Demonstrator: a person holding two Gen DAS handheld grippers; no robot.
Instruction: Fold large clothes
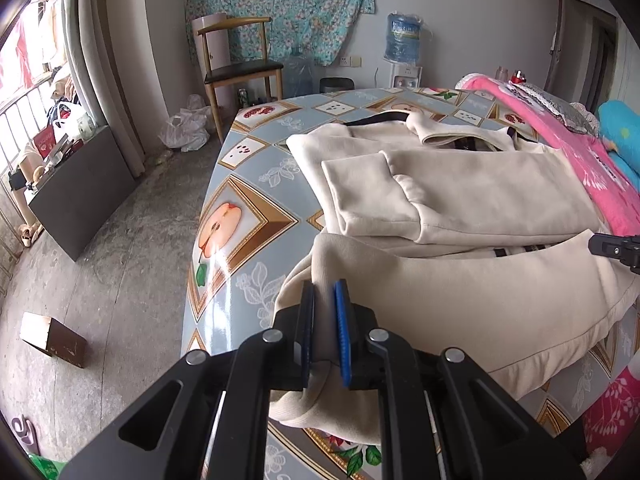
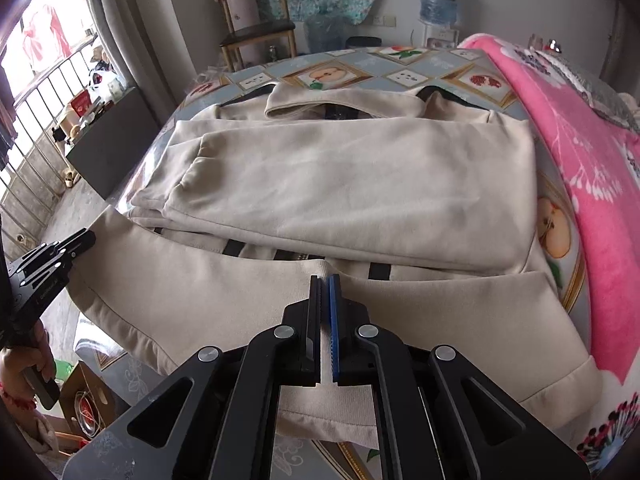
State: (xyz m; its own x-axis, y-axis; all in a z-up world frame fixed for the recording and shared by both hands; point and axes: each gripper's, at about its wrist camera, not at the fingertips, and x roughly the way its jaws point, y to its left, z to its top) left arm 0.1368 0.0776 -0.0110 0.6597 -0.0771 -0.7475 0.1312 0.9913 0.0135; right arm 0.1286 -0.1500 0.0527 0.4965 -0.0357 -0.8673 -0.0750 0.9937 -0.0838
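The left hand-held gripper (image 1: 324,292) points steeply down over the near left edge of the bench (image 1: 240,216), its jaws nearly together and clamped on the ribbed hem corner of the cream garment (image 1: 460,292), with fabric pinched between the black pad and the blue pad. The right hand-held gripper (image 2: 325,282) also points steeply down, further along the same near hem; its jaws are fully closed on a small raised ridge of that cloth. In the right wrist view the left unit appears at the left edge, gripped by a person's hand (image 2: 24,364) with a red cord at the wrist; small print on its black side plate is too fine to read. The garment lies spread across the fruit-patterned bench cover, sleeves folded across the body, collar toward the far edge, and its lower portion is lifted toward both jaws. A pink blanket (image 2: 580,168) lies along the right side of the bench, just beside the garment. The label on the blue water bottle (image 1: 404,38) is illegible.
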